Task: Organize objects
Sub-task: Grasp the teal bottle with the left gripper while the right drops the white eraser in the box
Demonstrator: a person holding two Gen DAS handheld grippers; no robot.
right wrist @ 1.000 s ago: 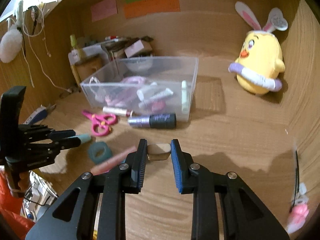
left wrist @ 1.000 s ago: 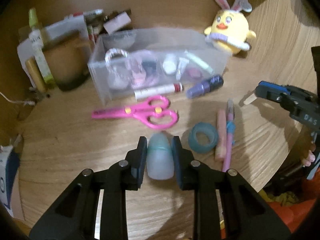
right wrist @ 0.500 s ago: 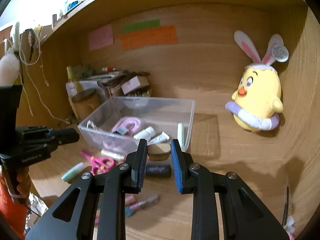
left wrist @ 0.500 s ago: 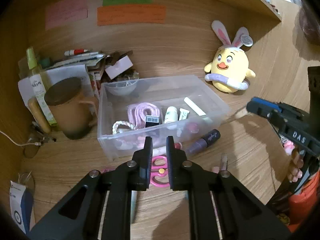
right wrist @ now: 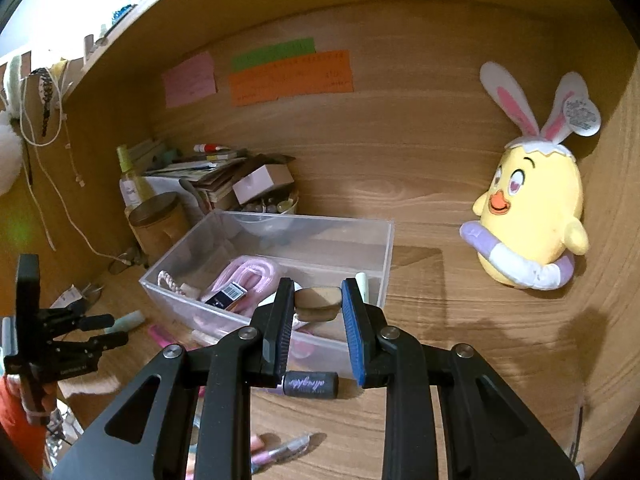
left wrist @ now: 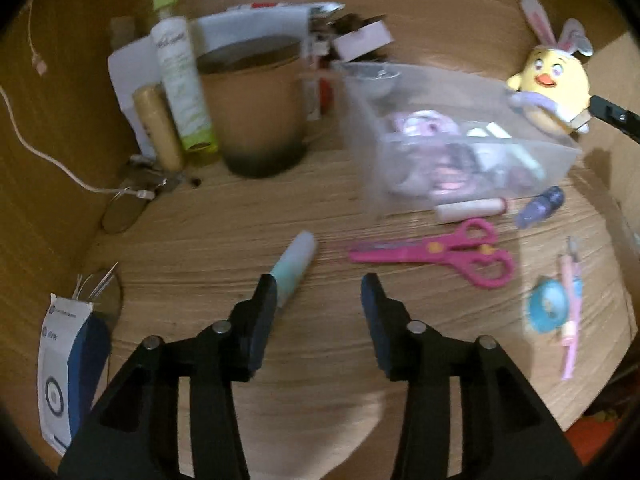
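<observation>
Two black two-finger grippers work over one wood-grain desk [left wrist: 248, 216] set in a wooden alcove. The left gripper [left wrist: 318, 292] has its jaws opening with nothing between them; one frosted teal-and-white tube [left wrist: 296, 264] lies on the wood just beyond its left fingertip, whether touching I cannot tell. The right gripper [right wrist: 318, 300] is pinching one small tan, rounded wedge-shaped sponge [right wrist: 318, 303] above the near wall of the one clear plastic bin [right wrist: 372, 248]. In the bin lie one coiled pink cable [right wrist: 250, 276], one small black barcoded box [right wrist: 226, 295] and a few pale tubes, too blurred to count. In front of the bin, on the desk, lie one pair of pink plastic scissors [left wrist: 440, 252], one white lip-balm stick [left wrist: 470, 210], one purple glittery bottle with a black cap [right wrist: 308, 385], one blue ring-shaped tape roll [left wrist: 549, 309] and two thin pink pens [left wrist: 570, 312] side by side. At the left rear stand one round brown jar with a dark lid [left wrist: 254, 104], one tall white-and-green spray bottle [left wrist: 180, 72] and one gold tube [left wrist: 158, 128], by a stack of papers and small boxes. One soft yellow plush chick with rabbit ears [right wrist: 532, 216] leans at the right rear. Three paper notes are stuck to the back wall: one pink note [right wrist: 190, 79], one green note [right wrist: 274, 54], one orange note [right wrist: 292, 78]. One white cord [left wrist: 44, 152] trails down the left wall.
</observation>
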